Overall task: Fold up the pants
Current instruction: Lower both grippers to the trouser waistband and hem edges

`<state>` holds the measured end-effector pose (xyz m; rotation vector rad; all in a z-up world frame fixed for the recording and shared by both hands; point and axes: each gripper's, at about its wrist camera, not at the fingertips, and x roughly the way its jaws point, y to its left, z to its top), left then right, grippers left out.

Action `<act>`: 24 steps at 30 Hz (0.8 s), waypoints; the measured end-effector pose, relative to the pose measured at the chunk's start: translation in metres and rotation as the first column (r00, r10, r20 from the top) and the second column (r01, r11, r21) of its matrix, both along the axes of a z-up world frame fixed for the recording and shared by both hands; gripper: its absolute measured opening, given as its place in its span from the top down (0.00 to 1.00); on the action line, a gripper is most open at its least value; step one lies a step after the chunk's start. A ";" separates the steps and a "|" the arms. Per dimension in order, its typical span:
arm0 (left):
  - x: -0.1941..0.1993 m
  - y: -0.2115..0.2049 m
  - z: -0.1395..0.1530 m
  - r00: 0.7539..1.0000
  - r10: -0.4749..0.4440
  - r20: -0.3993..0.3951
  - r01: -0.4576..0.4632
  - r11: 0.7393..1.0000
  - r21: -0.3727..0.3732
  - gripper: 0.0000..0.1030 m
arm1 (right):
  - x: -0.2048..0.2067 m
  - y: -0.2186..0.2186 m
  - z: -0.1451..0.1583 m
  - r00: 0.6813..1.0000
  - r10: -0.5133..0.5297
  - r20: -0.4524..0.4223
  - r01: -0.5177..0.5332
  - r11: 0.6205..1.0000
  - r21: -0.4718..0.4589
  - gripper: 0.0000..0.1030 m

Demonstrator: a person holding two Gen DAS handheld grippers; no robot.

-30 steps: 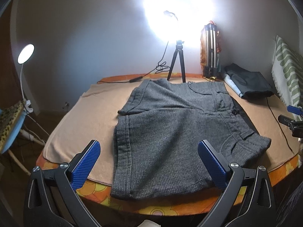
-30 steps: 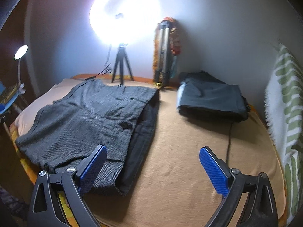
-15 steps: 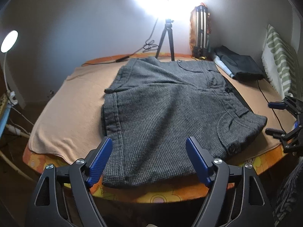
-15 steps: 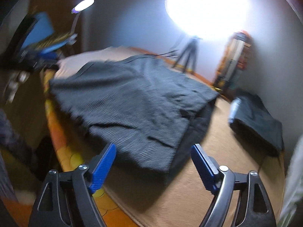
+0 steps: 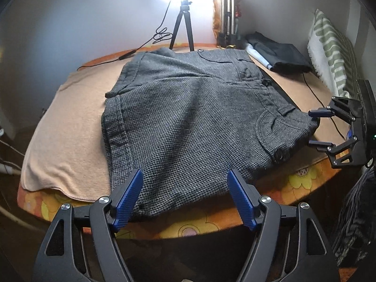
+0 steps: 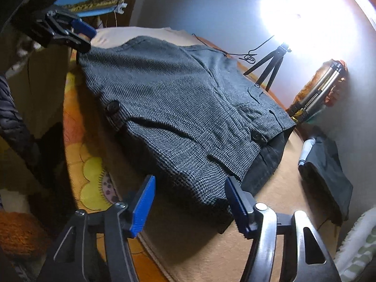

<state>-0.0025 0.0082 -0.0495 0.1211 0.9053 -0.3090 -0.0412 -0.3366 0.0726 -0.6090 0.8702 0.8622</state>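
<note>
The pants [image 5: 188,122] are lying flat and folded over on a tan blanket [image 5: 70,122], which is covering a counter [image 5: 305,181] with an orange flowered cloth; the pants are sitting at the middle and reaching to the near edge. A dark lining is showing along their far side in the right wrist view, beside the grey weave [image 6: 183,108]. Two buttons are facing up on the pocket flaps.

The left gripper [image 5: 185,197] is hovering at the near hem, its blue fingers [image 5: 127,199] standing apart on either side of the hem's edge, clamped on nothing. In the right wrist view the left gripper [image 6: 82,36] is showing at the far corner of the pants, just beside the cloth.

The right gripper [image 6: 190,206] is hanging at the waistband corner, its fingers [image 6: 143,206] spread apart with the corner of the pants lying between them; whether they are touching the cloth I cannot tell. From the left wrist view the right gripper [image 5: 320,128] is sitting at the right corner, one finger above and one below the edge.

Farther off, a folded dark garment [image 5: 279,54] is resting on the blanket near the wall. A small tripod [image 5: 183,25] is standing behind the pants under a bright lamp [image 6: 305,9], with a cable [image 5: 131,54] trailing from it, and a folded tripod [image 5: 228,16] is leaning against the wall. A green striped cushion [image 5: 329,47] is lying at the right
</note>
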 end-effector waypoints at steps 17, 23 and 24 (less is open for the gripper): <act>0.003 -0.016 -0.013 0.989 -0.144 -0.030 0.146 0.986 0.084 0.28 | 0.021 -0.006 -0.001 0.998 -0.021 -0.057 0.022 0.999 0.027 0.80; 0.006 -0.033 -0.029 0.980 -0.195 -0.025 0.196 0.958 0.211 0.28 | 0.046 -0.010 0.021 0.992 -0.111 -0.052 0.116 0.987 0.108 0.86; 0.007 -0.033 -0.031 0.981 -0.192 -0.021 0.192 0.954 0.230 0.28 | 0.050 -0.010 0.024 0.991 -0.125 -0.052 0.130 0.984 0.122 0.86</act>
